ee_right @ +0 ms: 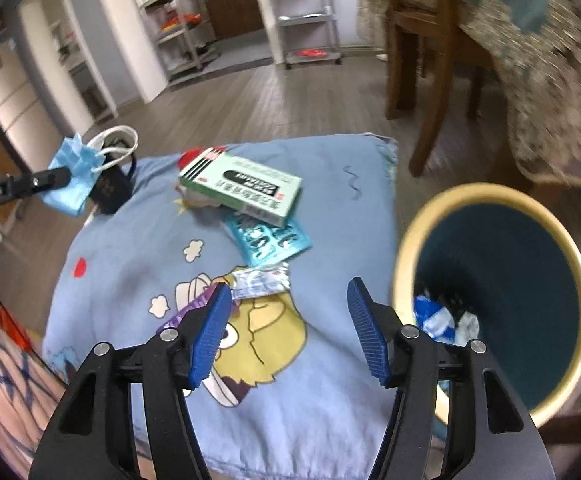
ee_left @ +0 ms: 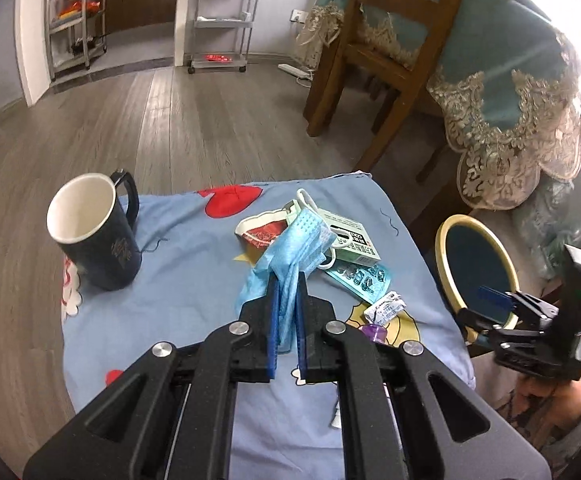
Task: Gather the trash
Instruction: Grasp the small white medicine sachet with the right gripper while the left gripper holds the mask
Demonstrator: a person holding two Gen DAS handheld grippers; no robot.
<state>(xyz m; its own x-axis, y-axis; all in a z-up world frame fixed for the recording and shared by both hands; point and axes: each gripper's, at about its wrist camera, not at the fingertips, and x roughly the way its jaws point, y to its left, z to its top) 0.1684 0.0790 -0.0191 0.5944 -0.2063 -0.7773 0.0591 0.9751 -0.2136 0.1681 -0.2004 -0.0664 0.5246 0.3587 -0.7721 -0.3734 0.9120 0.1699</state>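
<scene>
Left hand-held gripper [ee_left: 286,280], jaws clamped on a blue face mask [ee_left: 294,248] lifted clear of the cartoon-print cloth [ee_right: 330,400]. Right hand-held gripper [ee_right: 288,300], jaws apart with nothing between them, above a crumpled wrapper [ee_right: 260,282]. A green medicine box [ee_right: 246,188] overlaps a blister pack [ee_right: 270,240]. The waste bin [ee_right: 410,248] (wrappers already inside) stands just beside the cloth, the dark mug [ee_left: 94,240] at its far corner.
</scene>
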